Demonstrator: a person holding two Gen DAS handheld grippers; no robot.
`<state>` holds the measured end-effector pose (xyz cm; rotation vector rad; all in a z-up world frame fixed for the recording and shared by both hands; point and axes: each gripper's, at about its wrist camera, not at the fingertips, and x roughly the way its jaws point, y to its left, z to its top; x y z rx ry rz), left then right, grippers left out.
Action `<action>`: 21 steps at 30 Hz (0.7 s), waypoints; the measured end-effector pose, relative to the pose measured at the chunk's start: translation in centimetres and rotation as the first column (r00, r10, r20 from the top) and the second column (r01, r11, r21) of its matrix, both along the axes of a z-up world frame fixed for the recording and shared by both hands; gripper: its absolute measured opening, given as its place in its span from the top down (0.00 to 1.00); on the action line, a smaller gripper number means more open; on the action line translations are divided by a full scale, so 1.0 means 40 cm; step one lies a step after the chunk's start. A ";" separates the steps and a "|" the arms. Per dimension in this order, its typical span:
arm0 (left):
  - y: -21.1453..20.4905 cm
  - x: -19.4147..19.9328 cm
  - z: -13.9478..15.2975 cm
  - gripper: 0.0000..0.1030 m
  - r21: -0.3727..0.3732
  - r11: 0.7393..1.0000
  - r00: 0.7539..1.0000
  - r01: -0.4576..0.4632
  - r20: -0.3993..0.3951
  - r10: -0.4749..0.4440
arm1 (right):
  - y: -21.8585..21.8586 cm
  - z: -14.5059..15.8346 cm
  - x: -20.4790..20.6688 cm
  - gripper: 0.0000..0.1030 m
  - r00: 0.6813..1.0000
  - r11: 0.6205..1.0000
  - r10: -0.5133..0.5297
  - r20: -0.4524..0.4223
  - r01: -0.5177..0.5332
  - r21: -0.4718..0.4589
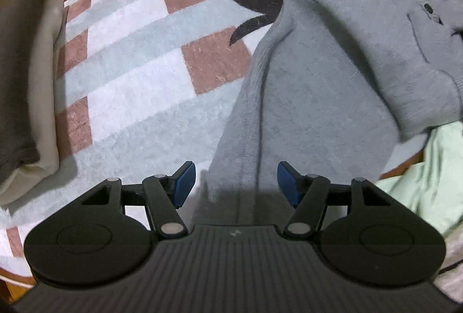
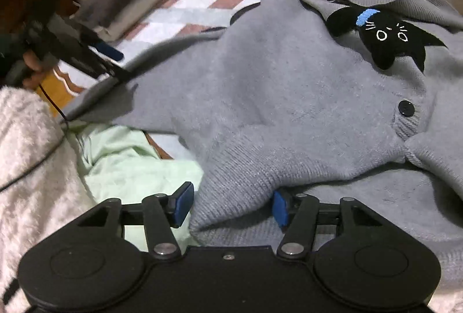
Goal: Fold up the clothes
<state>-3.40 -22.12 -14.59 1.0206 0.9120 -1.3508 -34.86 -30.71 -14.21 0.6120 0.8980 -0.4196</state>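
So there's a fluffy checkered blanket [image 1: 139,58] in pink, white and pale blue spread out, with a grey knit cardigan [image 2: 275,87] (black cat patch [image 2: 385,35], dark button [image 2: 406,108]) rumpled across its right side and a folded brown-and-beige pile [image 1: 26,81] off at the left edge. The left gripper [image 1: 235,187] sits over the cardigan's sleeve with its blue pads spread wide, nothing between them. The right gripper [image 2: 231,204] is also wide apart around the hem, near a pale green garment [image 2: 130,162].
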 end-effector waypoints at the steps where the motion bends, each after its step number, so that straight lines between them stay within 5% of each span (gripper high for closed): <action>1: -0.001 0.005 -0.010 0.40 0.010 1.000 1.000 -0.003 -0.016 0.003 | -0.013 -0.007 -0.006 0.40 1.000 0.998 -0.019 0.013 0.018 0.054; 2: -0.001 0.010 -0.020 0.44 0.020 1.000 0.999 -0.006 -0.032 0.007 | -0.032 -0.015 -0.013 0.40 0.999 0.991 -0.040 0.026 0.037 0.126; 3: -0.003 0.014 -0.029 0.69 0.038 0.999 1.000 -0.021 -0.018 0.022 | -0.053 -0.026 -0.027 0.43 0.995 0.977 -0.085 0.049 0.074 0.198; 5: 0.001 0.023 -0.020 0.90 0.034 0.998 0.999 -0.051 0.005 0.051 | -0.100 -0.048 -0.059 0.67 0.975 0.926 -0.201 0.093 0.158 0.341; 7: 0.016 0.041 0.014 0.90 -0.015 0.996 0.995 -0.087 0.055 0.087 | -0.121 -0.051 -0.084 0.78 0.958 0.905 -0.252 0.137 0.183 0.384; 9: 0.038 0.089 0.056 0.94 -0.098 0.981 0.980 -0.170 0.091 0.179 | -0.110 -0.031 -0.089 0.80 0.955 0.925 -0.218 0.201 0.136 0.355; 13: 0.082 0.184 0.141 0.94 -0.268 0.909 0.922 -0.317 0.136 0.362 | -0.081 0.036 -0.088 0.81 0.945 0.952 -0.029 0.326 -0.074 0.298; 18: 0.121 0.249 0.072 0.83 -0.299 0.848 0.884 -0.438 0.027 0.467 | -0.104 -0.023 -0.071 0.79 0.991 0.963 -0.096 0.097 0.068 0.260; 21: 0.165 0.236 0.031 0.68 -0.299 0.819 0.843 -0.489 0.079 0.532 | -0.072 -0.004 -0.046 0.67 0.997 0.984 -0.030 0.074 0.016 0.175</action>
